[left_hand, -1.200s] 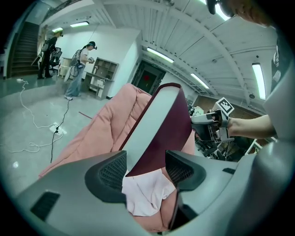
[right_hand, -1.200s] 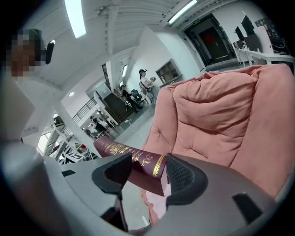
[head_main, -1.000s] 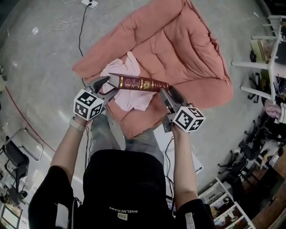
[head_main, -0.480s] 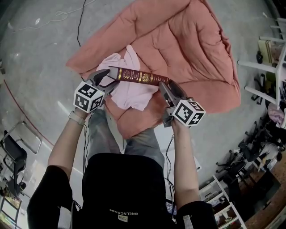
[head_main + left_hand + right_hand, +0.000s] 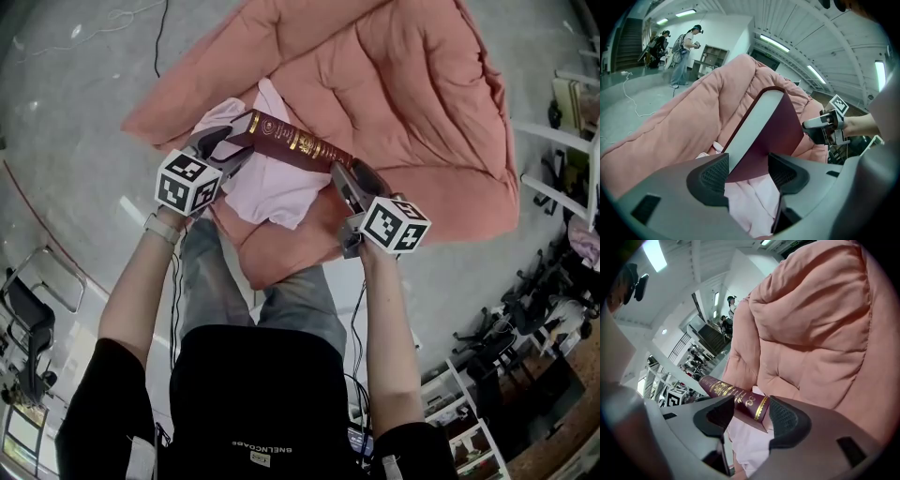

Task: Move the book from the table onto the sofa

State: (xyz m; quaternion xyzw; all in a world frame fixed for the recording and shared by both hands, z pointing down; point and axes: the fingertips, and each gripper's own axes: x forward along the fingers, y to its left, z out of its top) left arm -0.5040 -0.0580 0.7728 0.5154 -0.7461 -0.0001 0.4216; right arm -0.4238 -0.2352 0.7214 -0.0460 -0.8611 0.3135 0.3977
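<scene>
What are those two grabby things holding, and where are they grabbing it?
Both hold one dark red book. The left gripper clamps one end, and the right gripper clamps the opposite end, across its gold-printed spine.

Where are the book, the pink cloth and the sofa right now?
book (image 5: 298, 142), head view, on its gilt spine.
pink cloth (image 5: 277, 192), head view, on its middle fold.
sofa (image 5: 403, 84), head view, on its quilted cushion.

A large open workspace, like a lab hall: bare concrete floor (image 5: 66, 141) with loose cables (image 5: 157, 47), strip lights (image 5: 774, 42) overhead, office chairs (image 5: 530, 309), white shelves (image 5: 466, 427) and a staircase (image 5: 629, 40).
</scene>
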